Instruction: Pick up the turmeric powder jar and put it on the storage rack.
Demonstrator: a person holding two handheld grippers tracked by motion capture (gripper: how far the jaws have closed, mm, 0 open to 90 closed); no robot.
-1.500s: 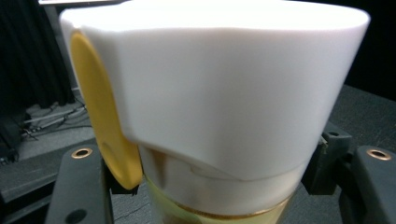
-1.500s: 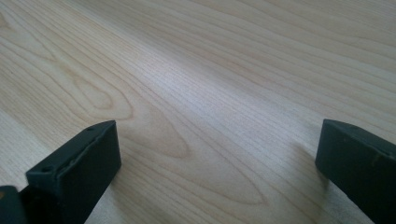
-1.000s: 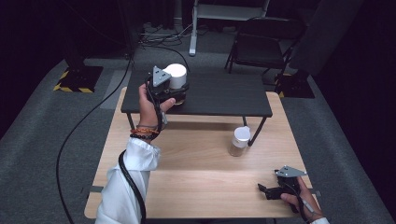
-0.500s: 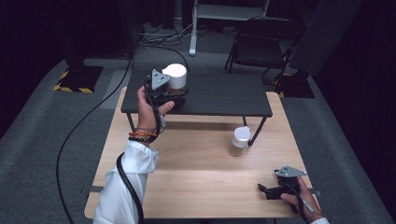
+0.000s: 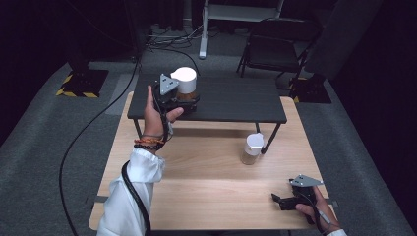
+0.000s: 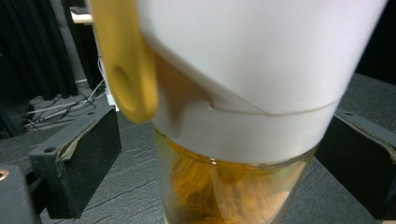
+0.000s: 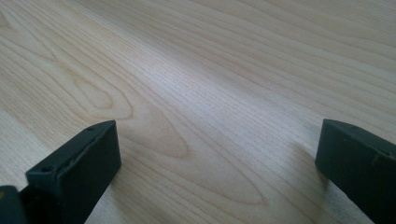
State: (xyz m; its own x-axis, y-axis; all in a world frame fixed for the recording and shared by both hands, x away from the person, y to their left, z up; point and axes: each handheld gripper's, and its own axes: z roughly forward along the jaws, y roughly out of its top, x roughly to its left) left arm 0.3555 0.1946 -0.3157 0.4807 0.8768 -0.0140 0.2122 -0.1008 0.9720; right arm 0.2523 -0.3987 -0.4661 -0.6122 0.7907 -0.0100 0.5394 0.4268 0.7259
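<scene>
A glass jar (image 5: pixel 185 81) with a white lid stands on the dark raised shelf (image 5: pixel 236 98). In the left gripper view the jar (image 6: pixel 233 186) holds amber-yellow contents, and a yellow tab (image 6: pixel 126 60) hangs at the lid's side. My left gripper (image 5: pixel 188 100) straddles the jar. Its jaws have just been opening, and there is a gap on each side between the pads (image 6: pixel 79 163) and the glass. My right gripper (image 5: pixel 278 200) rests open near the front right corner of the wooden table (image 5: pixel 206 187), with bare wood between its jaws (image 7: pixel 219 154).
A second white-lidded jar (image 5: pixel 252 149) stands on the wooden table just in front of the shelf's right leg. A black folding chair (image 5: pixel 275 44) and cables lie on the grey floor beyond the shelf.
The left gripper's jaws have spread apart from the jar on the shelf, which stays put. Neither hand has shifted.
</scene>
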